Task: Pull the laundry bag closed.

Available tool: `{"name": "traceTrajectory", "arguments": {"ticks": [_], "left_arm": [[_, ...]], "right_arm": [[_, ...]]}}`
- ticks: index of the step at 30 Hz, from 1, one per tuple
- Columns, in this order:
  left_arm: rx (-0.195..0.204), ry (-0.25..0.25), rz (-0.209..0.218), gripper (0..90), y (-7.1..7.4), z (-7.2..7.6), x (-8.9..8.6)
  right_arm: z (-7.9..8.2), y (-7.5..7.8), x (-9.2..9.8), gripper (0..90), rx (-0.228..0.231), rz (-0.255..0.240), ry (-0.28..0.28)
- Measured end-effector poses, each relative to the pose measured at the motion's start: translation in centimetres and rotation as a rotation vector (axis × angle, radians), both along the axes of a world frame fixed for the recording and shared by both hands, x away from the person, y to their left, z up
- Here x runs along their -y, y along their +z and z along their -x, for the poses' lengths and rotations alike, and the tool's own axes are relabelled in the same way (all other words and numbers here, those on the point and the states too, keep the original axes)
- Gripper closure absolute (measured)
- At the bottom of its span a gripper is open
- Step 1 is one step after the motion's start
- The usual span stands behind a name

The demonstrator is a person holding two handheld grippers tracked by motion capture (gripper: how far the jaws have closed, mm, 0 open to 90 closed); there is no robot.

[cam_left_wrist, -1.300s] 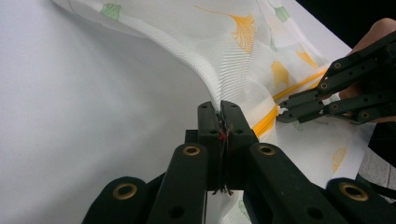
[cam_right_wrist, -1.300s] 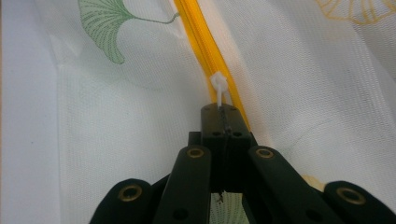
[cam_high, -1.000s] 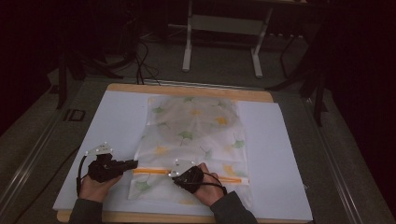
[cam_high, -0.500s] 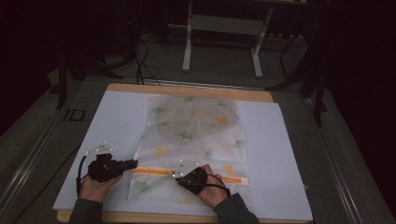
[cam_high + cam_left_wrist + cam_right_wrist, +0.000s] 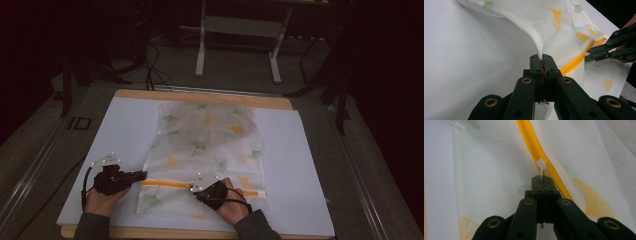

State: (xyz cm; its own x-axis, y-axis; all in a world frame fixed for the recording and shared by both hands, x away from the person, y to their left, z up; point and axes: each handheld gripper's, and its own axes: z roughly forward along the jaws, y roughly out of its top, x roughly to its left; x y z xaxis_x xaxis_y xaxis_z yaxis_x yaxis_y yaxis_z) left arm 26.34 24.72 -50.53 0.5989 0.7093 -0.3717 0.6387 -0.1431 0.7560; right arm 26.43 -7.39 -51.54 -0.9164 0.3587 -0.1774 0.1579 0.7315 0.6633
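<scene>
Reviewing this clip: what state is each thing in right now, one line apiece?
mesh bag: flat on the white sheet, corner lifted by the grip.
orange zipper: closed where it shows in the right gripper view; its full length is not clear.
zipper pull: white, pinched at its tab.
left gripper: shut on the bag's edge.
right gripper: shut on the zipper pull.

Dim room; grey floor [image 5: 240,75]; white-legged stand [image 5: 239,42] behind wooden table [image 5: 200,95].
</scene>
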Motion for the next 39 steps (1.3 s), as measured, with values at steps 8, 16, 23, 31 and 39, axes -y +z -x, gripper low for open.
{"name": "traceTrajectory", "arguments": {"ticks": [8,16,23,31,39], "left_arm": [[0.001,0.000,0.000,88.8,0.0,0.0,0.0],[-0.002,0.003,0.002,88.8,0.0,0.0,-0.1],[-0.001,0.004,0.006,88.8,0.0,0.0,-0.1],[0.000,0.005,0.005,88.8,0.1,0.0,-0.2],[0.000,0.005,0.008,88.8,0.0,0.0,-0.2]], "right_arm": [[0.1,0.1,0.7,90.0,0.007,0.004,-0.009],[0.2,0.2,1.5,90.0,0.007,0.002,-0.019],[0.3,0.1,1.9,90.0,0.009,0.004,-0.029],[0.4,0.2,2.7,90.0,0.012,0.004,-0.043],[0.5,0.1,3.4,90.0,0.011,0.002,-0.058]]}}
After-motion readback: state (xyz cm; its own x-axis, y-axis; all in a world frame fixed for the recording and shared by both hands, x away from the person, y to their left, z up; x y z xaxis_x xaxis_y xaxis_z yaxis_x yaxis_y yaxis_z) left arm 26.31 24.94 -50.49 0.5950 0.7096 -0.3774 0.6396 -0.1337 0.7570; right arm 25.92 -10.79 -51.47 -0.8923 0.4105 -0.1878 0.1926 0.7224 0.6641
